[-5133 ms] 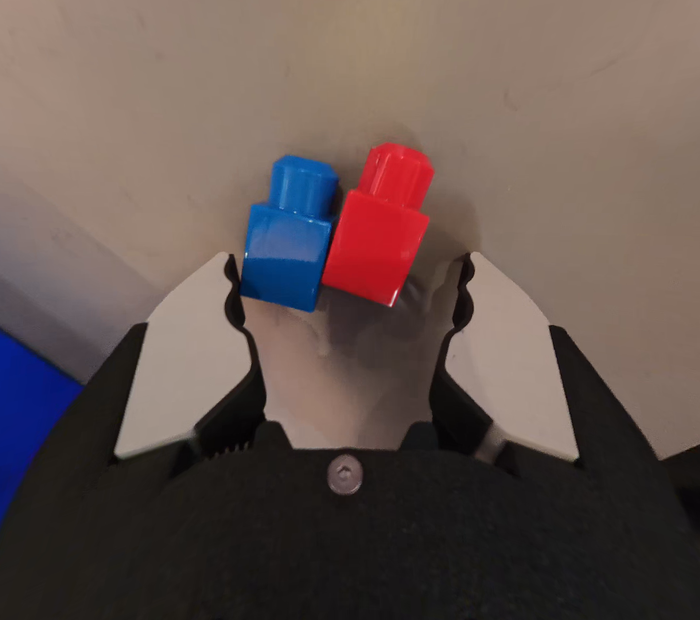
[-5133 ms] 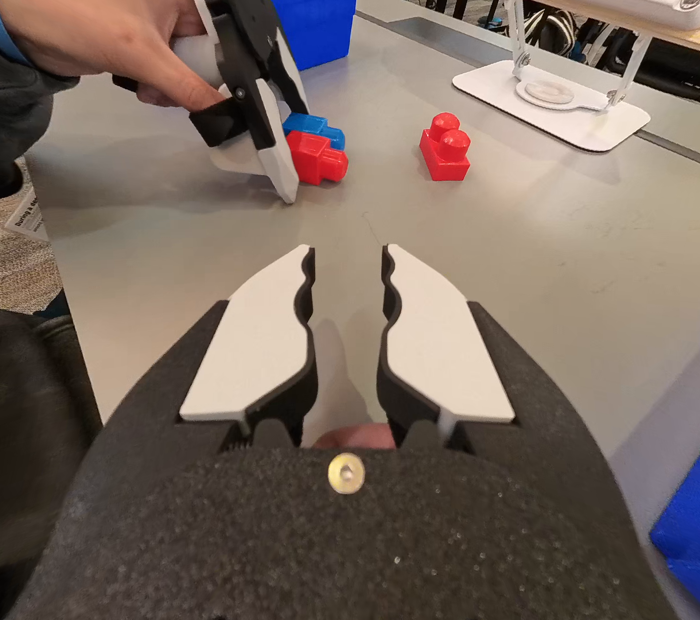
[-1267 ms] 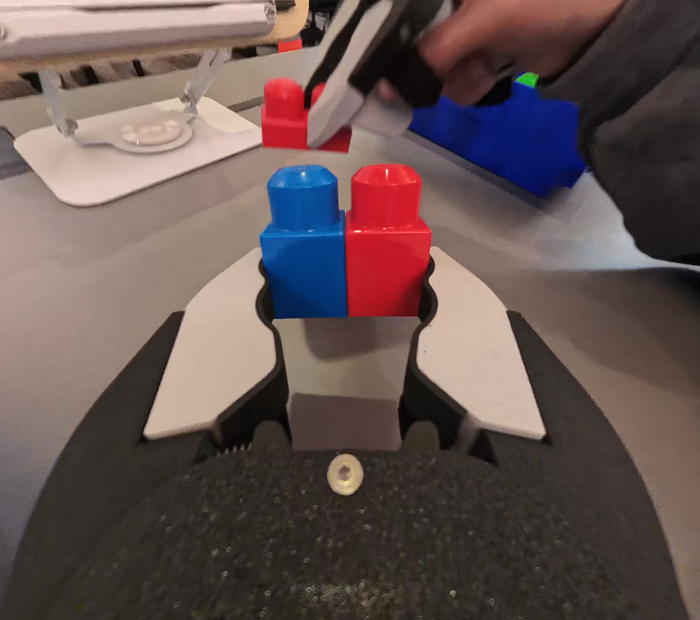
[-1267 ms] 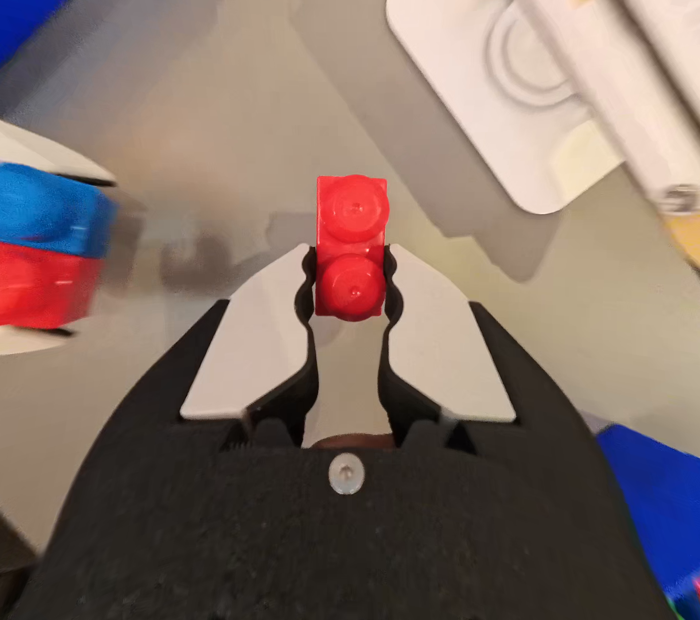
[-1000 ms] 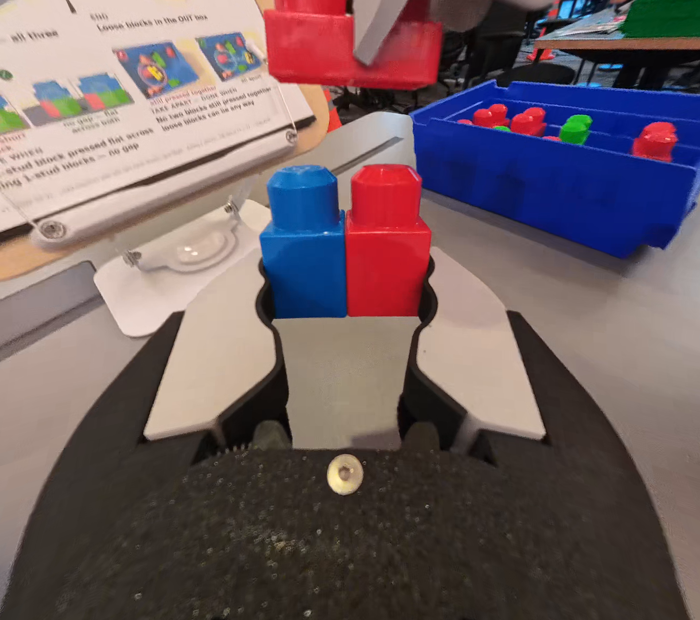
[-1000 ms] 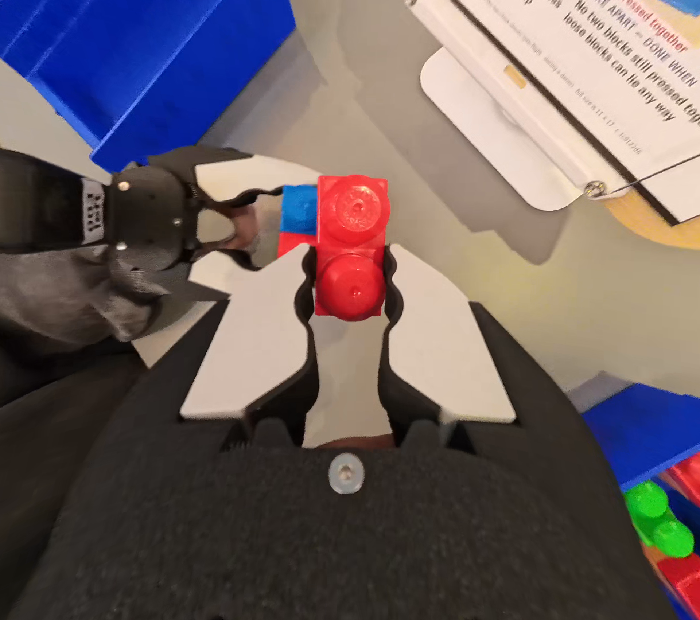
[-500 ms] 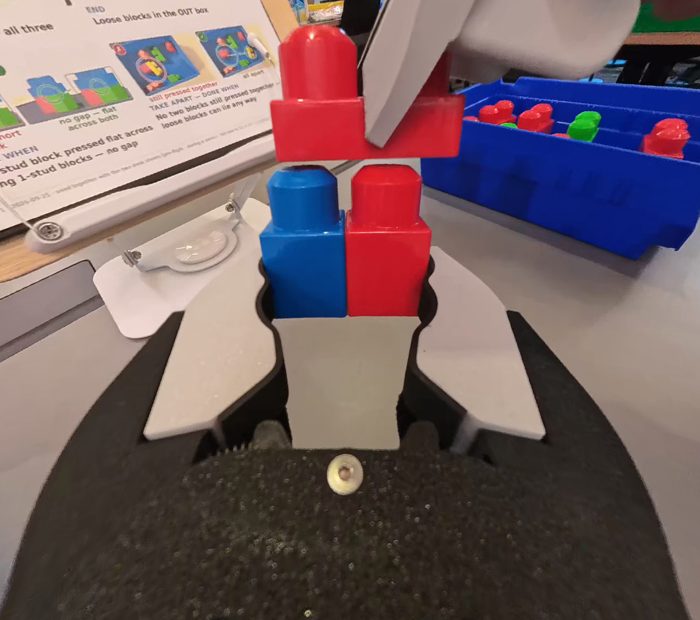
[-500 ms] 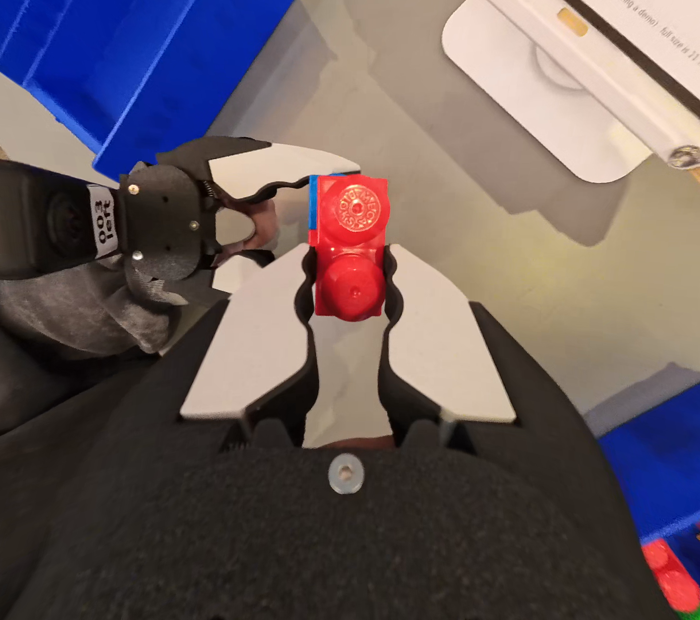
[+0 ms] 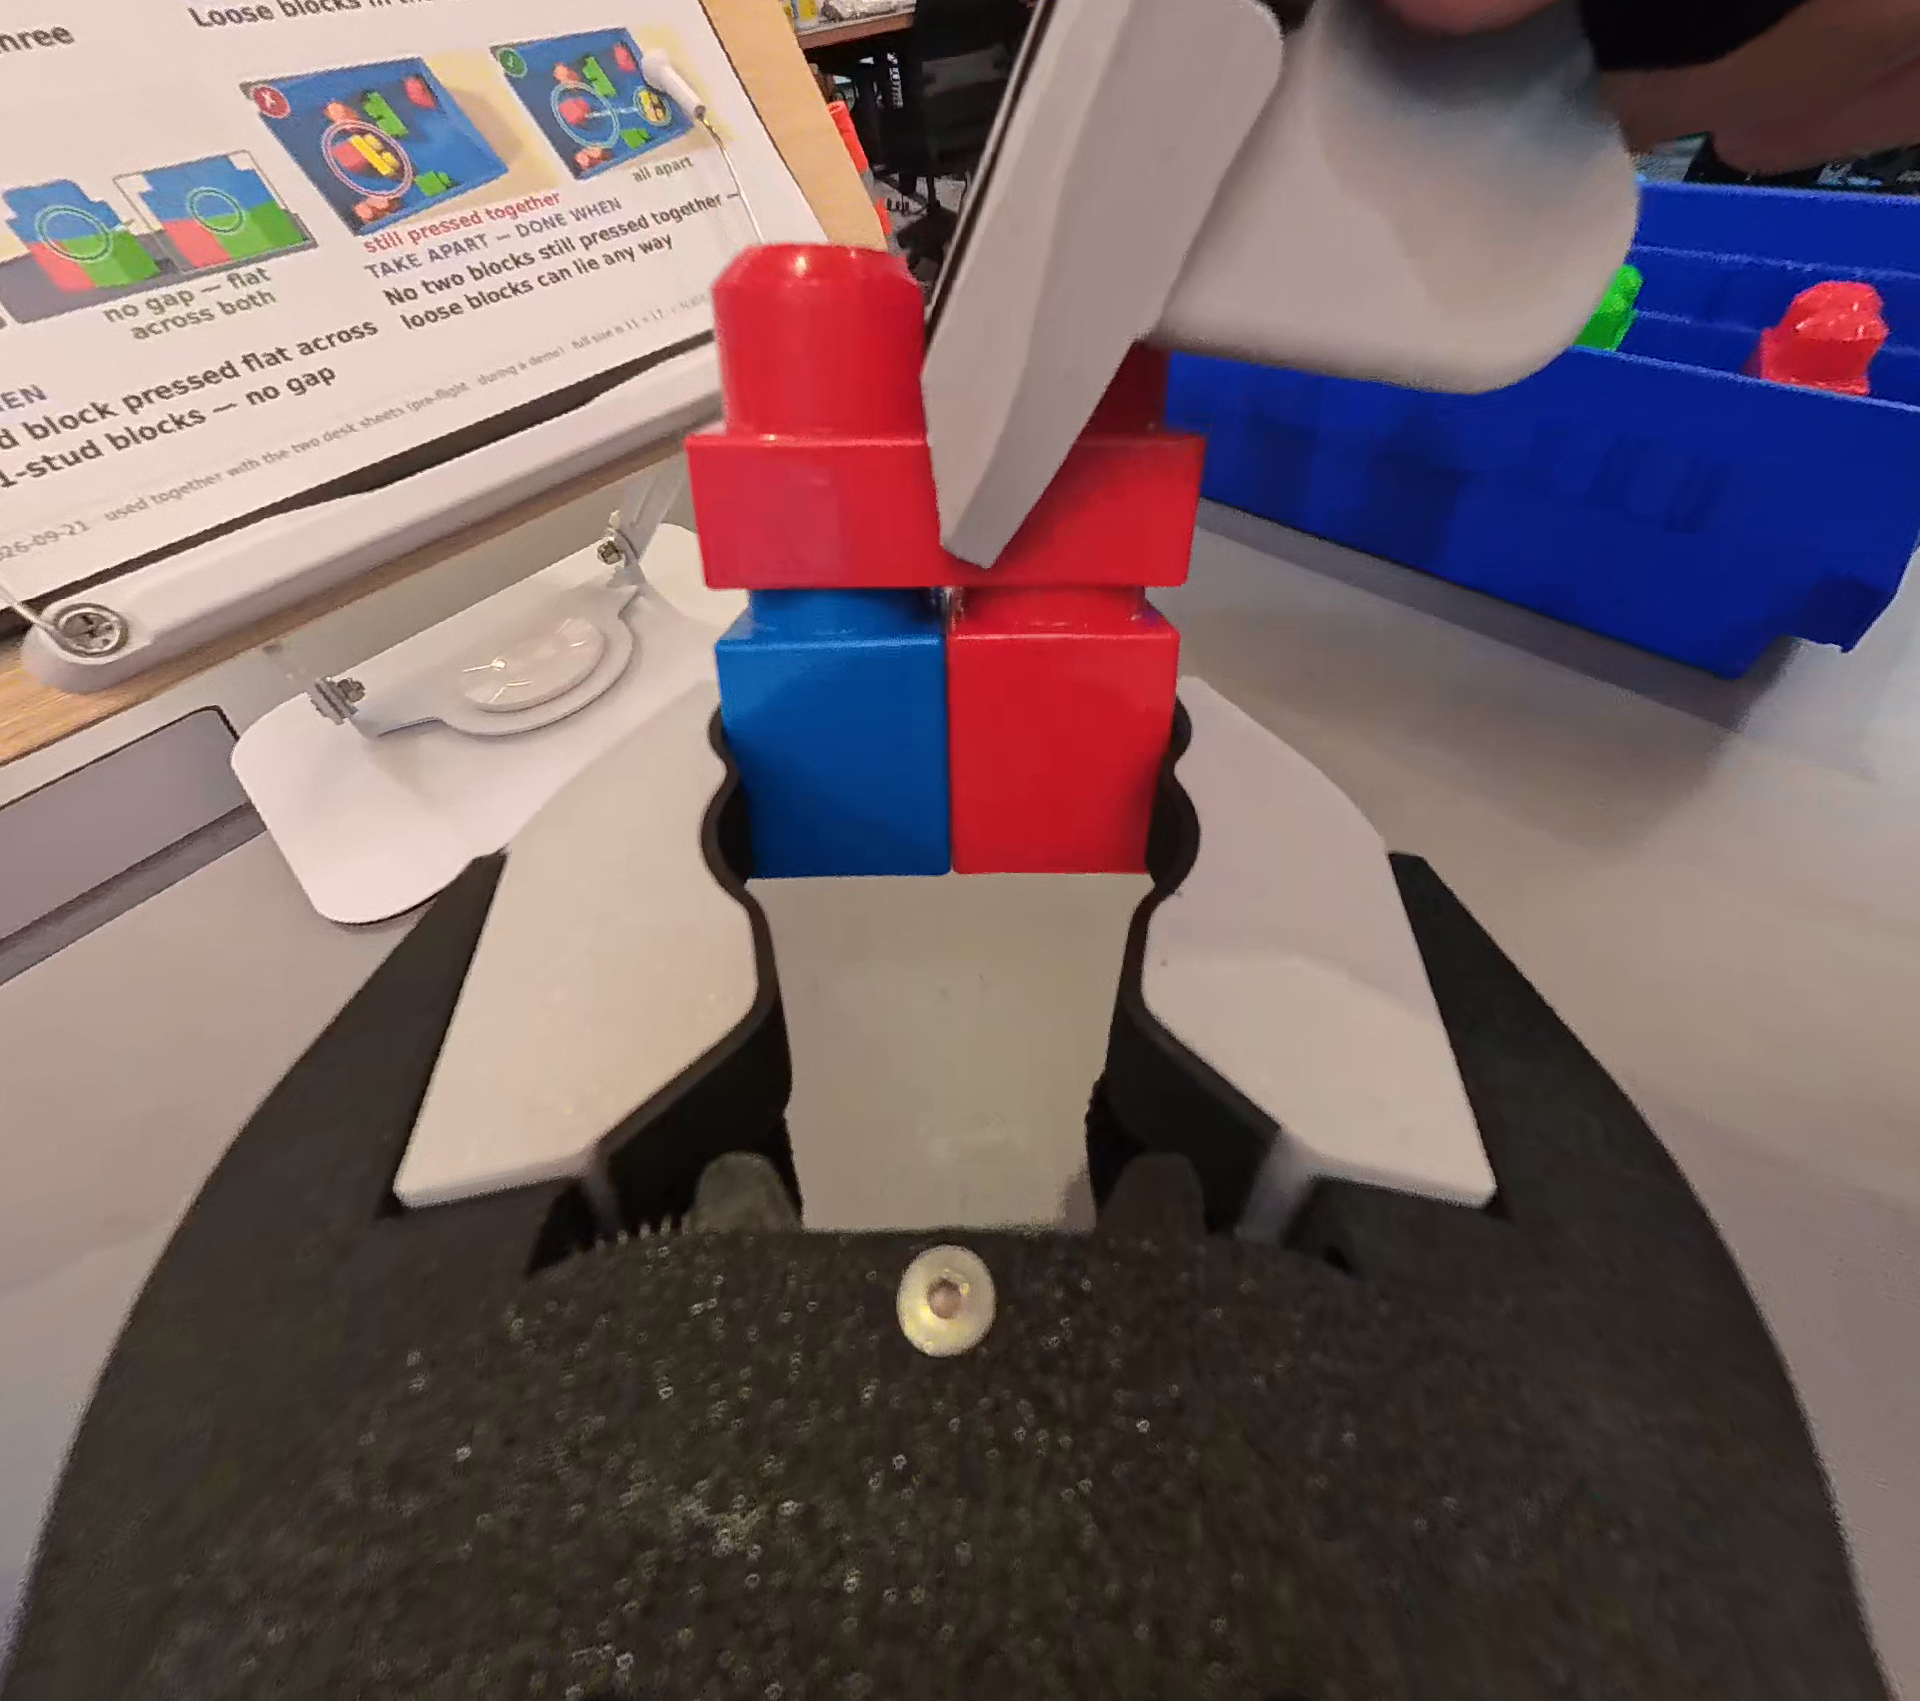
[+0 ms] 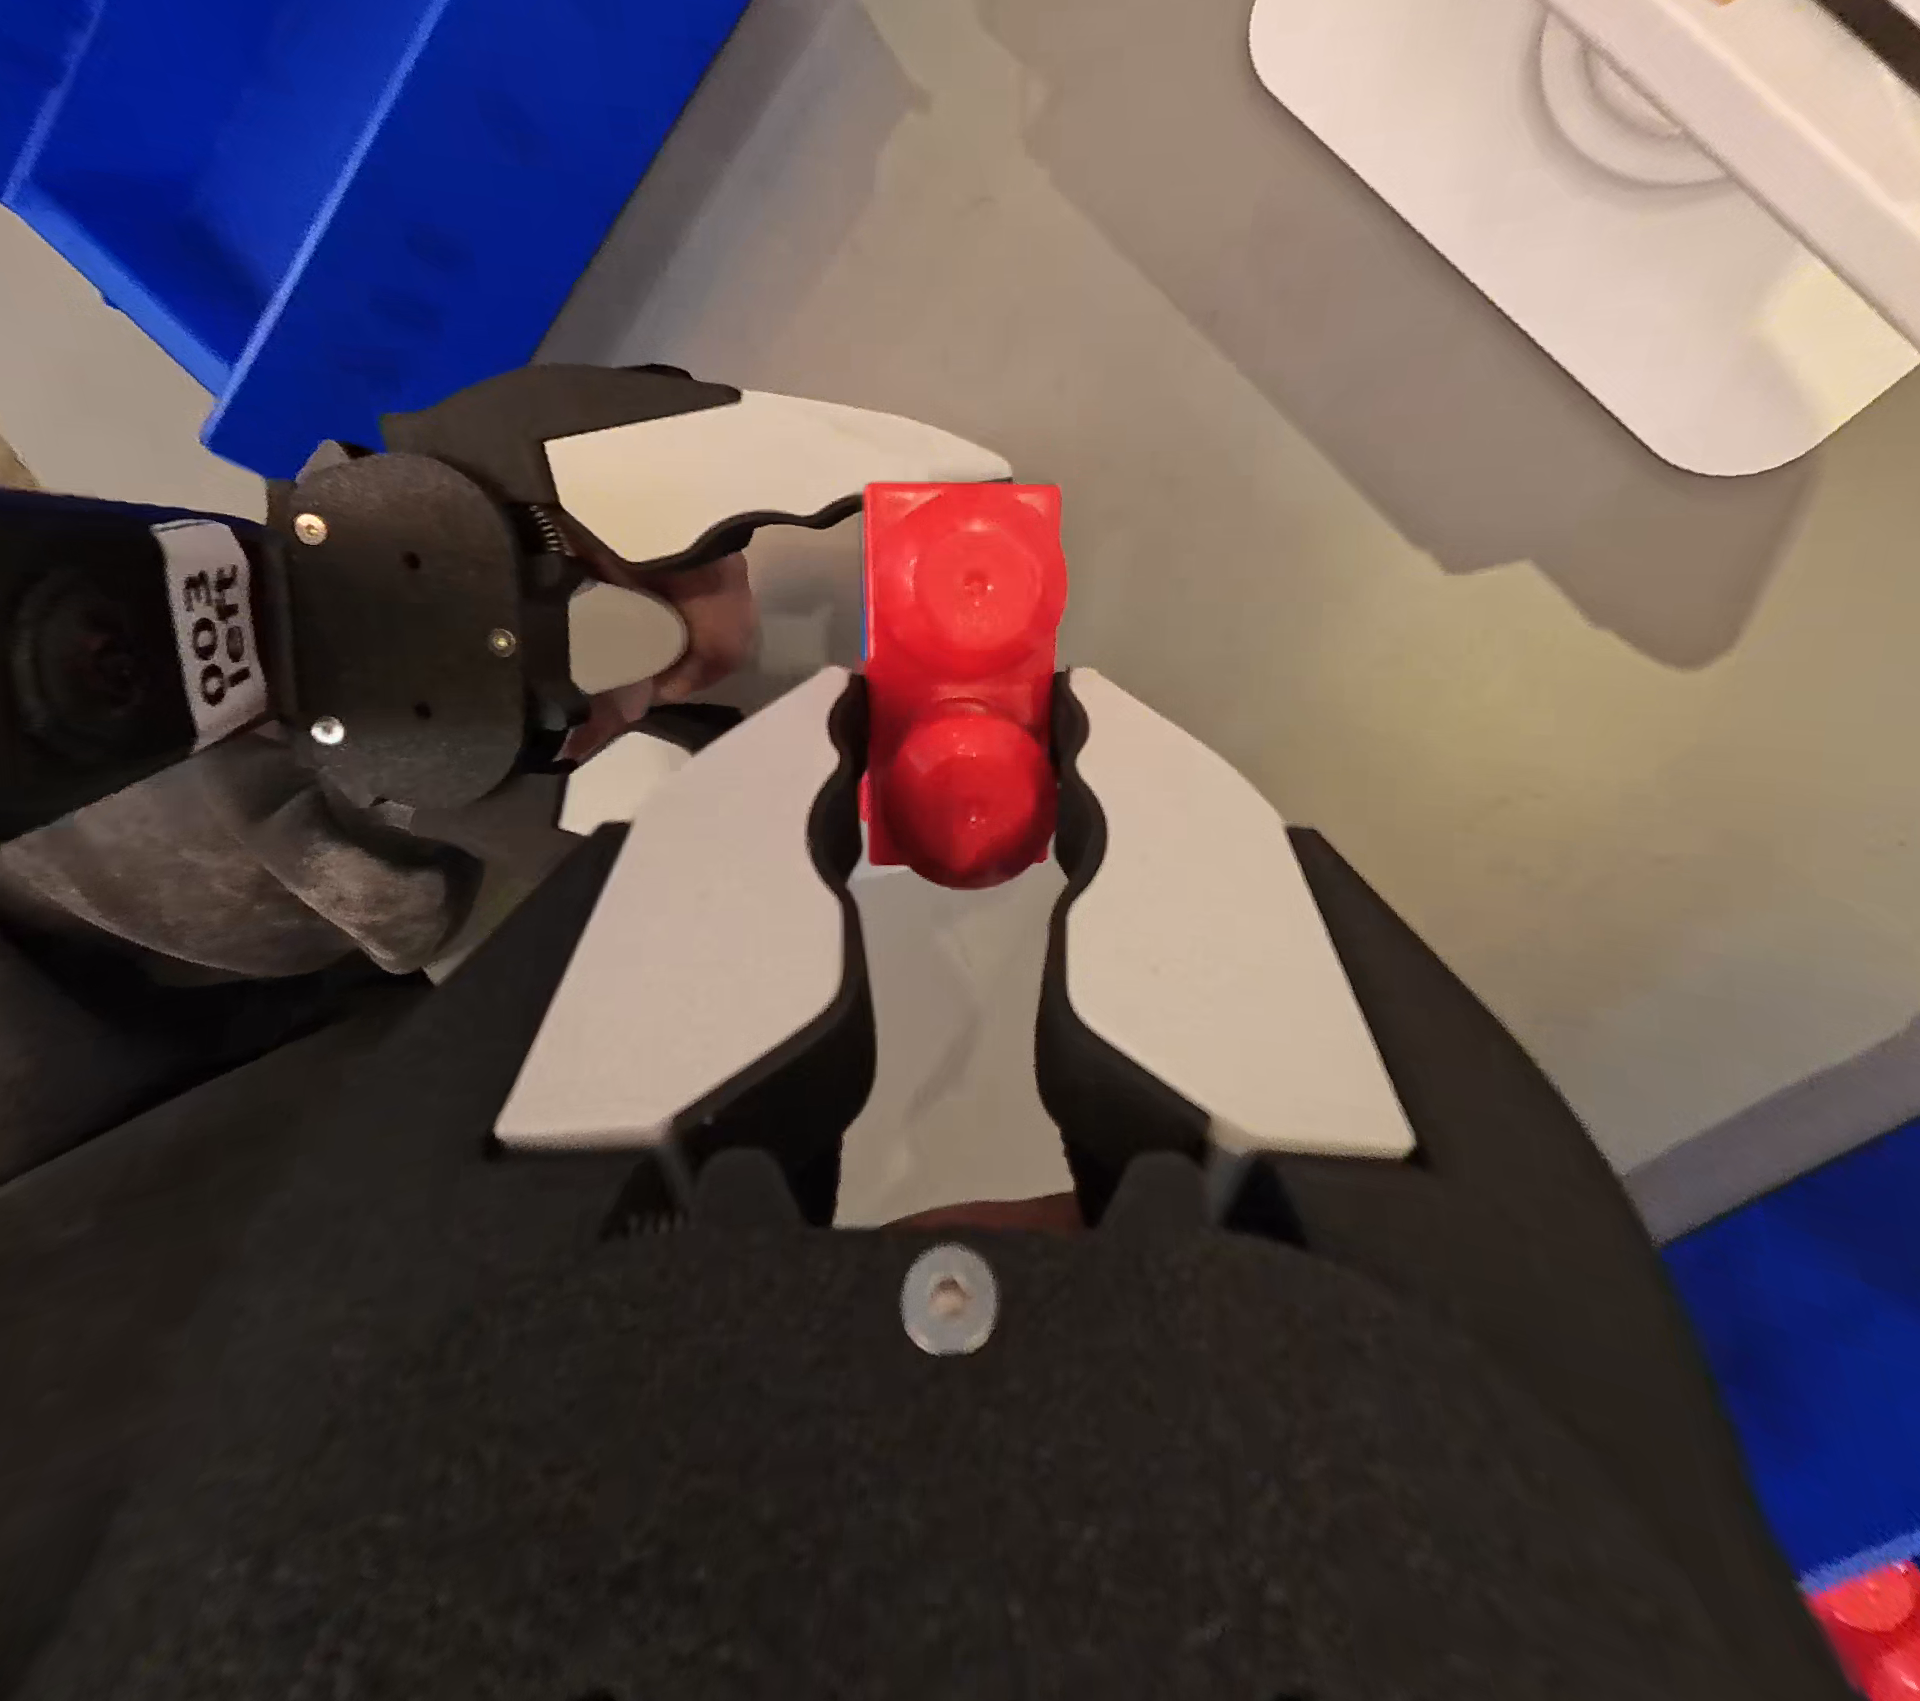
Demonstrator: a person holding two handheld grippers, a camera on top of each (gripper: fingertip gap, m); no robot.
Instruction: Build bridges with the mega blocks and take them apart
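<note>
The left gripper (image 9: 945,778) squeezes the blue block (image 9: 831,737) and small red block (image 9: 1055,737) together so the right gripper (image 10: 956,778), clamped on the long red block (image 10: 961,675), can press it on top.

Each black, grainy-foam left gripper (image 9: 948,804) and right gripper (image 10: 956,778) carries pale grey wavy-edged jaws. One silver screw sits centrally. A grey sleeve (image 10: 208,862) covers the wrist.

Long block (image 9: 831,498) atop two side-by-side blocks (image 9: 945,726)
</note>
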